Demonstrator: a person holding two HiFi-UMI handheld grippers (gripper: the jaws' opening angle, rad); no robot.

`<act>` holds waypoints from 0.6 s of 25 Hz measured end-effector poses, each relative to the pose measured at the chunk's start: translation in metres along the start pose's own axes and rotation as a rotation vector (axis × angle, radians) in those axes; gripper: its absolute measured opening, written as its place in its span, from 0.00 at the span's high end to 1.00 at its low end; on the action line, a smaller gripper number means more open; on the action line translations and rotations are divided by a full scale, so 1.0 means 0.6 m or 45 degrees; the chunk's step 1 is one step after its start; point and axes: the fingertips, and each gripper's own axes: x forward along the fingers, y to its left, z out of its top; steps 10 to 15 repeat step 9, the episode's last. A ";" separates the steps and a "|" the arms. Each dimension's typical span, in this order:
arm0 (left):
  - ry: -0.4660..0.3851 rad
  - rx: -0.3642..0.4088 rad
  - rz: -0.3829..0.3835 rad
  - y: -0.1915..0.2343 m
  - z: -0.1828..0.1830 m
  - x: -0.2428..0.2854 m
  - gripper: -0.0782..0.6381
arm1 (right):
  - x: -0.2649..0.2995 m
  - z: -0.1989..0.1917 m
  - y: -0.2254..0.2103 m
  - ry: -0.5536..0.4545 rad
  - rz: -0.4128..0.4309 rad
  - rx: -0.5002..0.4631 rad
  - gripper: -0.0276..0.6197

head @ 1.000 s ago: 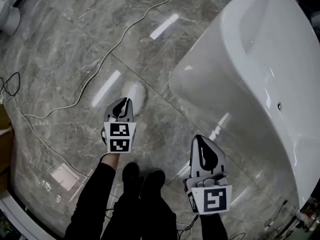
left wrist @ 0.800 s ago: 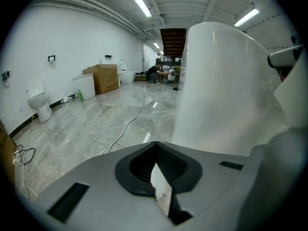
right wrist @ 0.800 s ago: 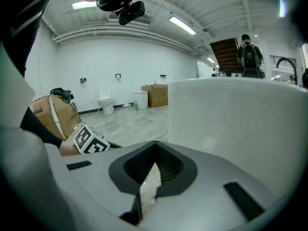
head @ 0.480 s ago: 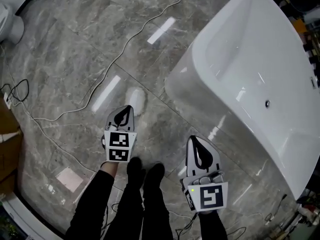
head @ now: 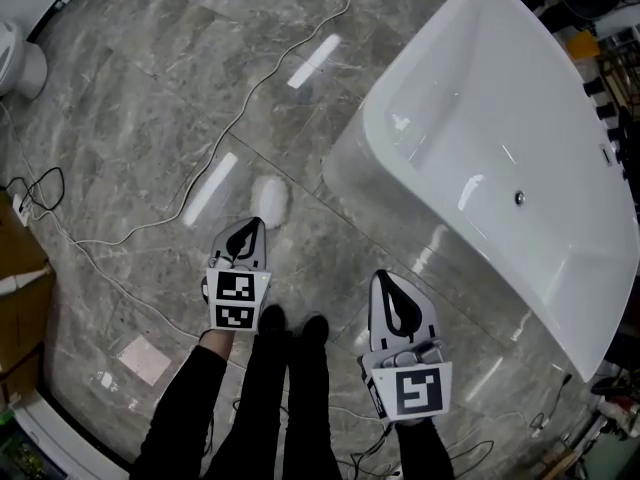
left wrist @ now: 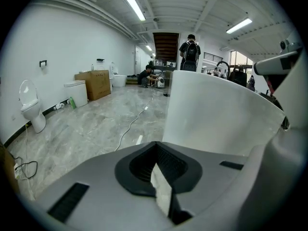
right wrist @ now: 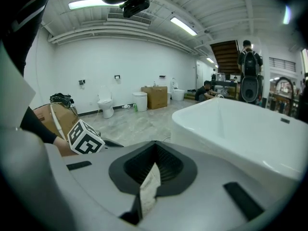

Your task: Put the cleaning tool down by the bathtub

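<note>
The cleaning tool, a small white oval pad, lies on the grey marble floor just left of the white bathtub. My left gripper hangs above the floor just short of the pad, jaws shut and empty. In the left gripper view its jaws meet with nothing between them, and the bathtub's outer wall rises close ahead. My right gripper is held beside the tub's near side, shut with nothing in it. The right gripper view shows those closed jaws and the bathtub's rim.
The person's dark legs and shoes stand between the grippers. Thin cables snake over the floor. A toilet is at the far left, a cardboard box at the left edge, a pale square pad near the feet.
Both grippers have risen from the floor and the view has pulled back. The left gripper has drawn away from the white pad, which stays where it lay.
</note>
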 end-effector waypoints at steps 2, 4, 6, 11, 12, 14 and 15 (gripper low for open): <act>0.001 0.008 -0.013 -0.003 0.011 -0.015 0.88 | -0.007 0.017 0.005 -0.013 -0.004 -0.005 0.96; 0.001 0.014 -0.025 -0.007 0.020 -0.031 0.88 | -0.015 0.034 0.010 -0.037 -0.014 -0.002 0.96; 0.004 0.013 -0.034 -0.013 0.025 -0.048 0.88 | -0.025 0.045 0.015 -0.043 -0.014 0.000 0.96; 0.012 0.006 -0.046 -0.020 0.031 -0.074 0.88 | -0.043 0.052 0.026 -0.019 0.001 -0.003 0.96; 0.012 0.006 -0.046 -0.020 0.031 -0.074 0.88 | -0.043 0.052 0.026 -0.019 0.001 -0.003 0.96; 0.012 0.006 -0.046 -0.020 0.031 -0.074 0.88 | -0.043 0.052 0.026 -0.019 0.001 -0.003 0.96; 0.012 0.006 -0.046 -0.020 0.031 -0.074 0.88 | -0.043 0.052 0.026 -0.019 0.001 -0.003 0.96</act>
